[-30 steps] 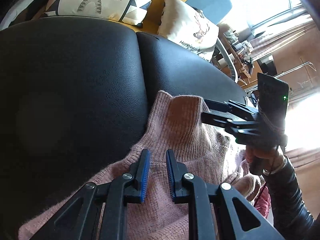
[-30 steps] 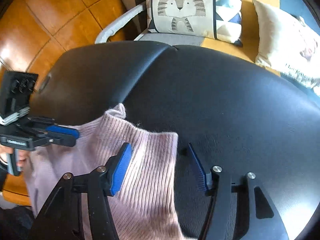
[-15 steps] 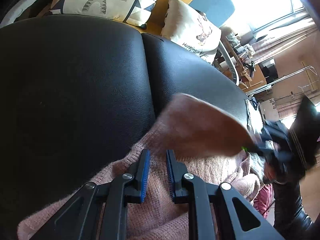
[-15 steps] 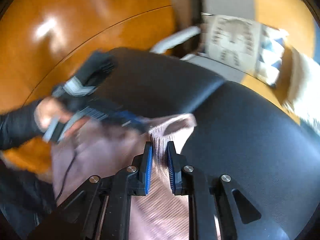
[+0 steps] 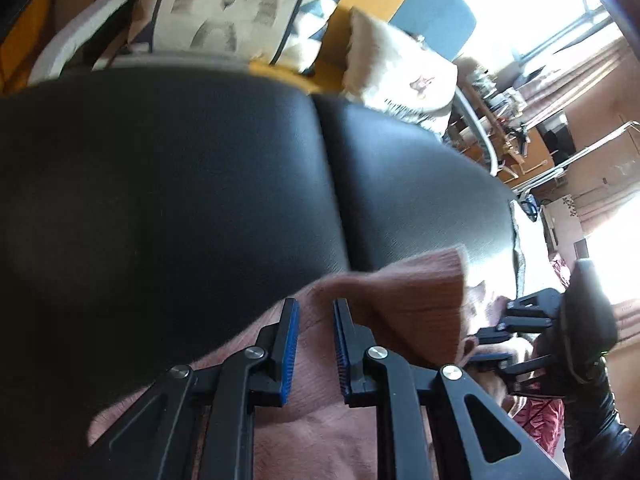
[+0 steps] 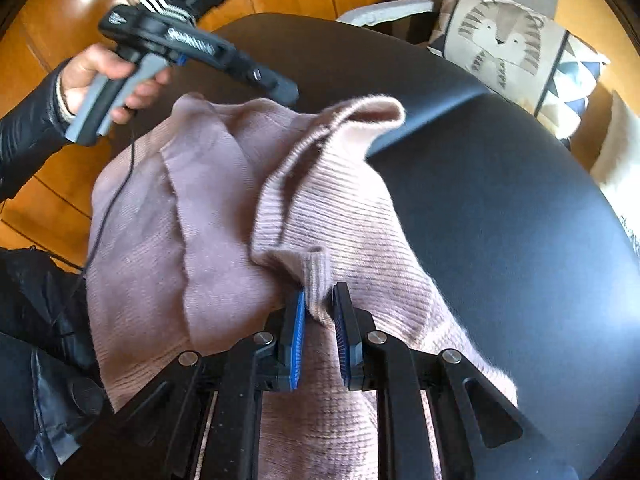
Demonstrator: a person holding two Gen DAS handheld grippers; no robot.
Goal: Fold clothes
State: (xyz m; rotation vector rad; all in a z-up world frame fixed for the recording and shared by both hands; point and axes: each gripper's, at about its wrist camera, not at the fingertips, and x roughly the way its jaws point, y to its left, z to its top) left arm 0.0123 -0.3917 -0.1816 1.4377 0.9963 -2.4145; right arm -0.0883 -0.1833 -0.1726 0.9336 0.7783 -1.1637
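Sweater (image 6: 224, 216) on black cushion (image 6: 500, 200), right tongs (image 6: 319, 312) apparently pinching ribbed edge

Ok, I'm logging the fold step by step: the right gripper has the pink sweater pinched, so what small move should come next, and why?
Probably carry the right gripper further across toward the sweater's left side, then lower it. Its pads are shut on a knit fold, the ribbed part is lifted and draped over the body, and the left gripper hovers clear above the far edge over the black cushion.
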